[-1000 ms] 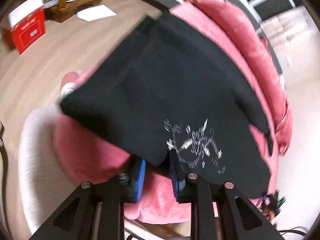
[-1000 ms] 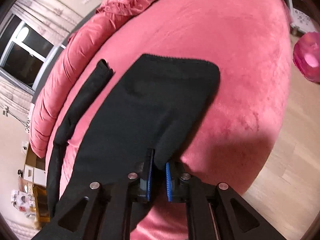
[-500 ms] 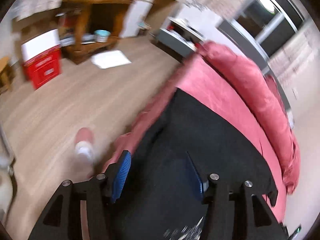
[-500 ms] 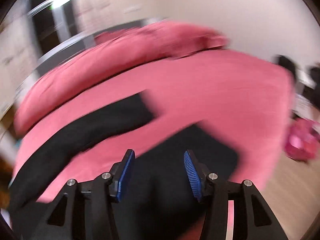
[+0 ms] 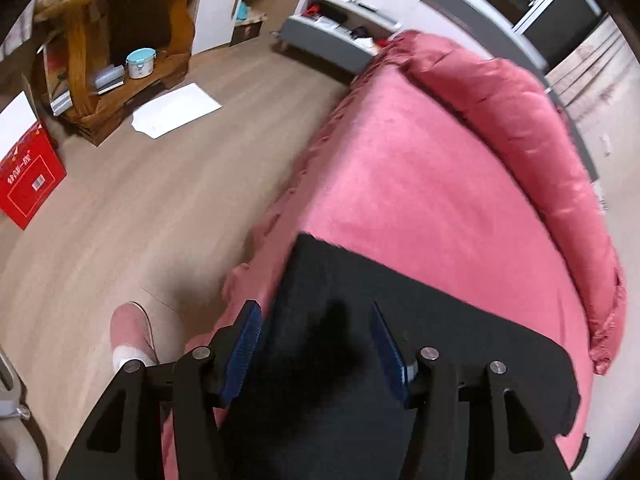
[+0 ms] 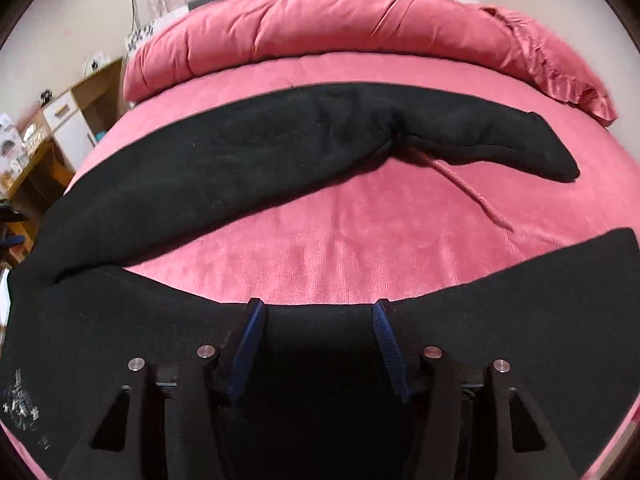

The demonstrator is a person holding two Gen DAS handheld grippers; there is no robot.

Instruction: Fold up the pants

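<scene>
Black pants (image 6: 224, 164) lie spread on a pink bed (image 6: 360, 240). One leg stretches across the middle of the bed toward the right; the other leg (image 6: 520, 312) lies along the near edge under my right gripper. A white print (image 6: 18, 404) shows near the waist at lower left. My right gripper (image 6: 316, 340) is open and empty above the near leg. My left gripper (image 5: 316, 344) is open and empty above the pants' waist end (image 5: 400, 320) at the bed's left edge.
A rolled pink duvet (image 6: 340, 28) lies along the far side of the bed. Beside the bed are wooden floor (image 5: 120, 220), a red box (image 5: 28, 184), a white sheet of paper (image 5: 176, 110), a wooden shelf (image 5: 100, 40), and a person's pink slipper (image 5: 130, 332).
Both grippers were shut on the pants a second ago. They have let go, opened, and pulled back above the cloth, which now lies flat on the bed.
</scene>
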